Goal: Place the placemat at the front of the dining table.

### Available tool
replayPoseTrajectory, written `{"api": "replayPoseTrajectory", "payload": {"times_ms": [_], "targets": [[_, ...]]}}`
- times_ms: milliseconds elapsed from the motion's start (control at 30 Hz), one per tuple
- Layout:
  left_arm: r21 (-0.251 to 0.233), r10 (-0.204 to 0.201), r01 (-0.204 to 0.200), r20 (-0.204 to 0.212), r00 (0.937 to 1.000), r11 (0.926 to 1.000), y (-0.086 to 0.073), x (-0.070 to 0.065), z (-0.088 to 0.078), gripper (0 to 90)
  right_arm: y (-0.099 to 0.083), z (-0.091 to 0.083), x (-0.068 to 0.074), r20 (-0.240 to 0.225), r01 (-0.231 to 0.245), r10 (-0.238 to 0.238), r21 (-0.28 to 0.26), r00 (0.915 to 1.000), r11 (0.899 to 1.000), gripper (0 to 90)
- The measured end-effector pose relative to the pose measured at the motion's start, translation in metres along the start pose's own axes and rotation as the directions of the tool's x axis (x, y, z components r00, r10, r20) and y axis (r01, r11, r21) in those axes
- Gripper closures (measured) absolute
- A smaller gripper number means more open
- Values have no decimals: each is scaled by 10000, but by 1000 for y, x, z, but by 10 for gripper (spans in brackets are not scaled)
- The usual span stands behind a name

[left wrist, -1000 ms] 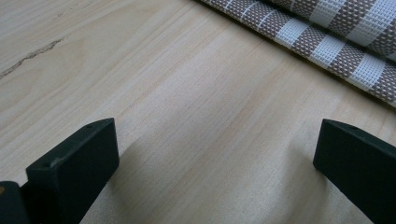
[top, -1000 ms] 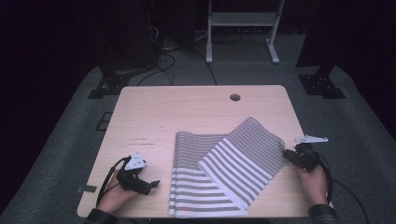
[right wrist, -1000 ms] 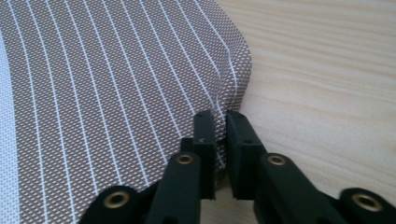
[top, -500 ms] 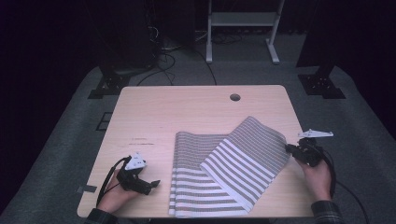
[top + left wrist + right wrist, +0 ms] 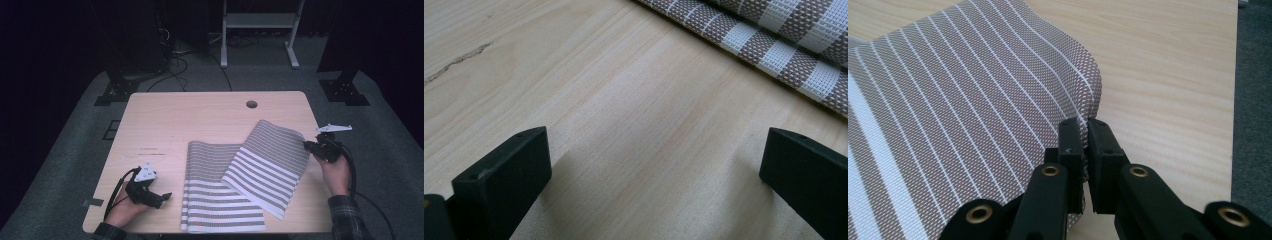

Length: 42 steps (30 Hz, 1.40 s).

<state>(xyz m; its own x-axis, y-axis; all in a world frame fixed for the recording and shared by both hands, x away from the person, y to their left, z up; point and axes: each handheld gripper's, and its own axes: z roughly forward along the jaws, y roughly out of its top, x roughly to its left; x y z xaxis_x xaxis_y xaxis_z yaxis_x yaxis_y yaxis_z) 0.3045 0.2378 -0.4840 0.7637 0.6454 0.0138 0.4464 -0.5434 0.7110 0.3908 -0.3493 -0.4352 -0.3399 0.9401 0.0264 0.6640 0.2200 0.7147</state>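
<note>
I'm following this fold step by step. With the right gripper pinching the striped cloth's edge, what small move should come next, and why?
Probably carry the right gripper, shut on the brown-and-white striped woven cloth's edge, leftward across the lower layer: the flap lies only partly folded over.

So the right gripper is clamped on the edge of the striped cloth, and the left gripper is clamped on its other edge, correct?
Not quite. The right gripper is shut on the striped cloth, but the left gripper holds nothing: the left gripper view shows its jaws wide apart over the bare table, with the cloth lying off beyond them.
</note>
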Motion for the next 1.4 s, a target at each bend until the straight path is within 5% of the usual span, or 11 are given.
{"api": "replayPoseTrajectory", "payload": {"times_ms": [533,700,967,1200,1400], "targets": [[-22,-22,22,-36,10000,10000,0,0,1,0,42,38,-2,27,39,-39,-55,10000,10000,851],[-27,-20,20,-40,10000,10000,1,0,1,0,44,45,-4,224,59,-56,-124,9997,9999,764],[-25,0,0,-30,10000,10000,1,0,1,0,36,23,-2,520,121,-94,-506,9986,9986,519],[-30,-68,68,-73,10000,10000,1,-2,1,0,16,-7,5,-26,-395,394,-889,9992,9953,492],[-10,-21,21,-56,10000,10000,1,-1,1,0,-8,-28,29,-86,45,-53,-903,9999,9959,468]]}}
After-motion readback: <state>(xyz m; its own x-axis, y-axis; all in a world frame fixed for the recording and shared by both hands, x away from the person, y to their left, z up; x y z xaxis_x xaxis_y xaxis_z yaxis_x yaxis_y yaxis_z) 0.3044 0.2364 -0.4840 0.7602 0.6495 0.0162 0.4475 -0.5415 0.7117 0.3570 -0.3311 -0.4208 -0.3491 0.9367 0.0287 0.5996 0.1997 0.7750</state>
